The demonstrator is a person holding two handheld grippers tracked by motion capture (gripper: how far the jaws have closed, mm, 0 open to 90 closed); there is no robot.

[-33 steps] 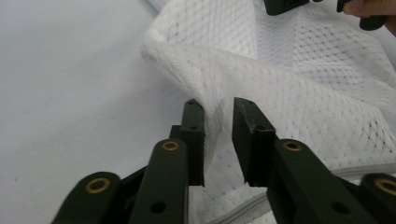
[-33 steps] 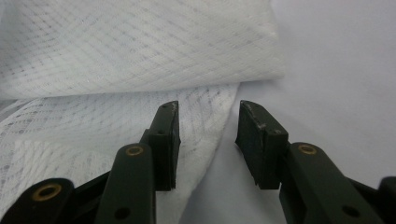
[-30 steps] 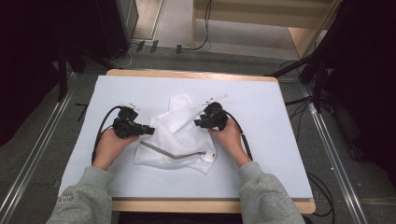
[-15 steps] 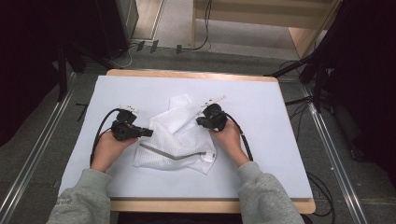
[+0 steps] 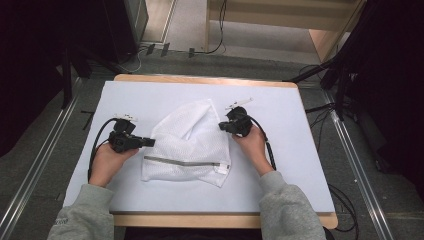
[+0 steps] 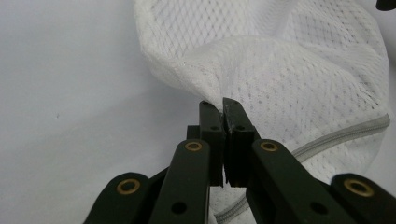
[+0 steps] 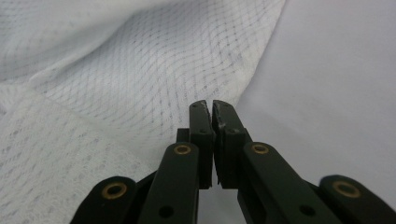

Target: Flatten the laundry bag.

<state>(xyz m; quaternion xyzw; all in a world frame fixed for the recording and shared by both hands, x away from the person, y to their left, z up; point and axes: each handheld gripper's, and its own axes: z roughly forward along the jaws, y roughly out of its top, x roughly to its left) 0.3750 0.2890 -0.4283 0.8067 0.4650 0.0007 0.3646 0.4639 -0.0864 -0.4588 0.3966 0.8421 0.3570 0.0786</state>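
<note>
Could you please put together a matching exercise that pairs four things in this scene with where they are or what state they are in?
Things:
1. left gripper
2. right gripper
3. grey zip
4. white mesh laundry bag

Places or states:
A. runs across the bag's near part, closed
B. shut on the bag's left edge
C. lies rumpled on the pale sheet between both hands
D. shut on the bag's right edge

Pairs: 1-B, 2-D, 3-A, 4-C
</note>
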